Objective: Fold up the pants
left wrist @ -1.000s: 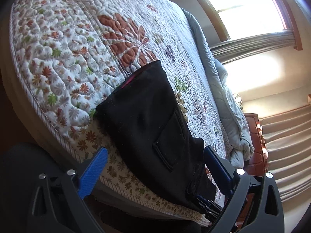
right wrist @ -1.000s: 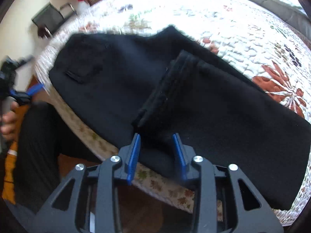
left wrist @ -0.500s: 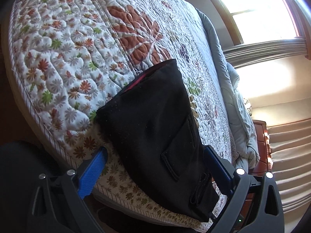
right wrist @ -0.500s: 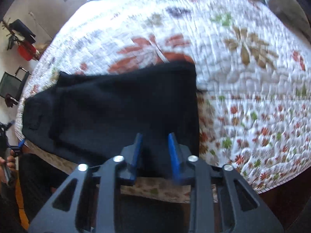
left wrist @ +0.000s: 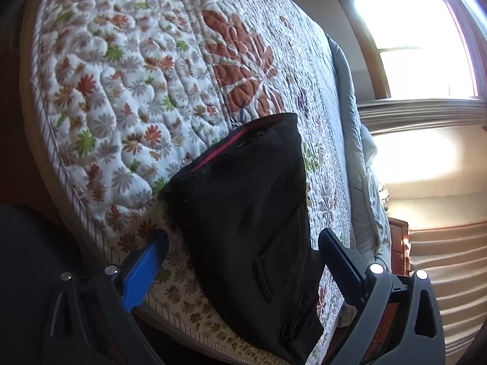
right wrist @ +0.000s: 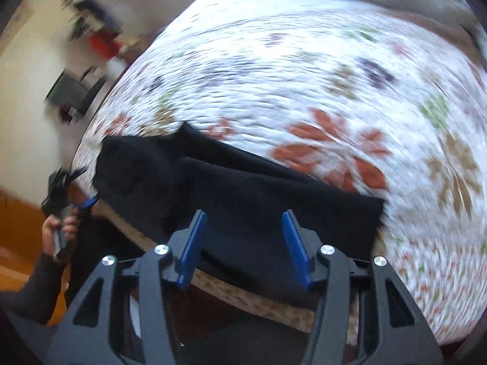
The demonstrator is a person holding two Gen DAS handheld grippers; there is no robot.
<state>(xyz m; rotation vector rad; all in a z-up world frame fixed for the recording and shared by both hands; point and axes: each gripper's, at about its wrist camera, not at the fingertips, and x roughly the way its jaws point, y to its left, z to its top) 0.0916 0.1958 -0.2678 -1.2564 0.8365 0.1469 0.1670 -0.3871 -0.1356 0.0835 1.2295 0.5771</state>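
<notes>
Folded black fabric pants [right wrist: 237, 194] lying along the near edge of the floral quilted bedspread [left wrist: 158, 70], the right gripper [right wrist: 245, 243] having just released them, the left gripper [left wrist: 243, 261] likewise spread, leaving the fold set.

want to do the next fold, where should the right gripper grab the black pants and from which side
Probably the folded end of the black pants, on the near corner by the bed edge. Come in low from the bed's edge, where the right gripper already faces it with jaws open. The cloth lies flat on the quilt, so a layered edge gives the fingers something to pinch.
</notes>
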